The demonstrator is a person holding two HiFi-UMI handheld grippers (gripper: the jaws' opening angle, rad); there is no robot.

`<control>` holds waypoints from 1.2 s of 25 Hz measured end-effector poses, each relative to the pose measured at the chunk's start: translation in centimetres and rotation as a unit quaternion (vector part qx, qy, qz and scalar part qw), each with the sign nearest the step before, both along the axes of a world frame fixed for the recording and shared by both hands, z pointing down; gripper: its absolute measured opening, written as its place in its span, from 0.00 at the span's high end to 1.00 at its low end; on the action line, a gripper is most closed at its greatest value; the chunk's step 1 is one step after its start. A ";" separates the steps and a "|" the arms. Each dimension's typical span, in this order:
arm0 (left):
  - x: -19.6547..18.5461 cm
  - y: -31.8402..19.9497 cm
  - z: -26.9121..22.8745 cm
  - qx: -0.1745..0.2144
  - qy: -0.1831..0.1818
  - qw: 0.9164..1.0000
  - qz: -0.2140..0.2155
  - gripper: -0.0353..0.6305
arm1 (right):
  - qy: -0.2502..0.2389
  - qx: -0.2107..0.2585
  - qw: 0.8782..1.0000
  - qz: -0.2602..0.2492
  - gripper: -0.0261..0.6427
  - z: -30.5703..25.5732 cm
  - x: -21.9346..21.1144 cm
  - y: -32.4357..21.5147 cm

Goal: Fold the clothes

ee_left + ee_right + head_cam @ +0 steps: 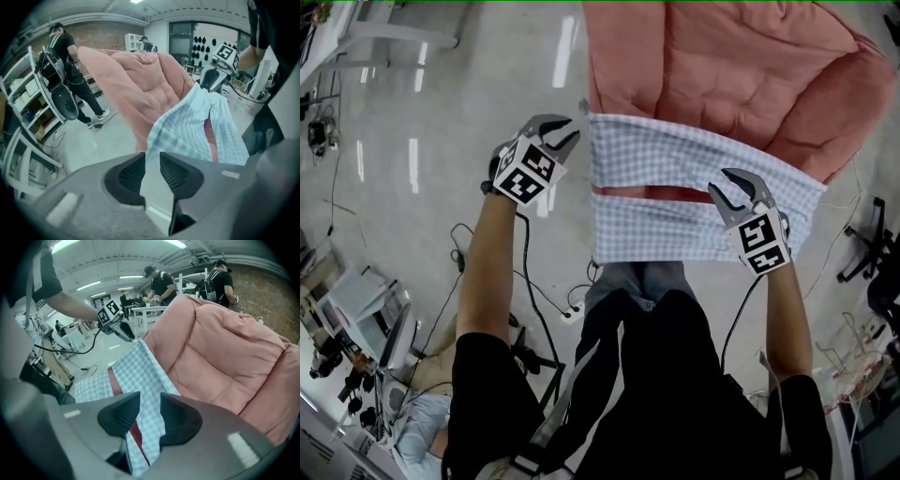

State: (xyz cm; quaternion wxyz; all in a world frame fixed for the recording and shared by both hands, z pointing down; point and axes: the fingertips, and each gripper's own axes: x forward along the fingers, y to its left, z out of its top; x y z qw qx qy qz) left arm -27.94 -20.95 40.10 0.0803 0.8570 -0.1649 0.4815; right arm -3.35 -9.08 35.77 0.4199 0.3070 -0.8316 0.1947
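Note:
A blue-and-white checked garment (675, 159) lies spread over the near edge of a pink quilt (722, 66). A red strip (647, 192) shows in a gap across the garment. My left gripper (560, 131) hangs just left of the garment's far left corner, over the floor. Its jaws stand a little apart with nothing between them, and in the left gripper view (151, 161) the cloth edge (197, 126) lies just beyond the tips. My right gripper (728, 187) is over the garment's right part. It is open, with checked cloth (140, 376) seen under the gap (150, 404).
Cables (534, 291) and a power strip (572, 312) lie on the floor near my legs. An office chair (872, 234) stands at the right. People stand by shelves (65, 51) and by tables (164, 282) further off.

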 end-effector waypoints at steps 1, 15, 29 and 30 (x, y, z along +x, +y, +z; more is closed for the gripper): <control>0.2 -0.5 0.9 -0.002 -0.017 1.000 0.020 0.78 | -0.001 -0.004 1.000 0.003 0.75 0.3 0.4 -0.1; 2.4 -2.2 6.9 -0.031 -0.107 0.977 0.184 0.75 | 0.010 -0.035 0.999 0.028 0.75 3.6 3.3 -1.2; -0.7 -0.8 3.3 -0.023 -0.078 0.990 0.116 0.94 | 0.178 0.024 0.977 -0.112 0.65 8.9 4.6 -3.3; -1.0 -0.8 2.7 -0.018 -0.075 0.991 0.109 0.94 | 0.191 0.022 0.974 -0.122 0.64 9.5 4.7 -3.1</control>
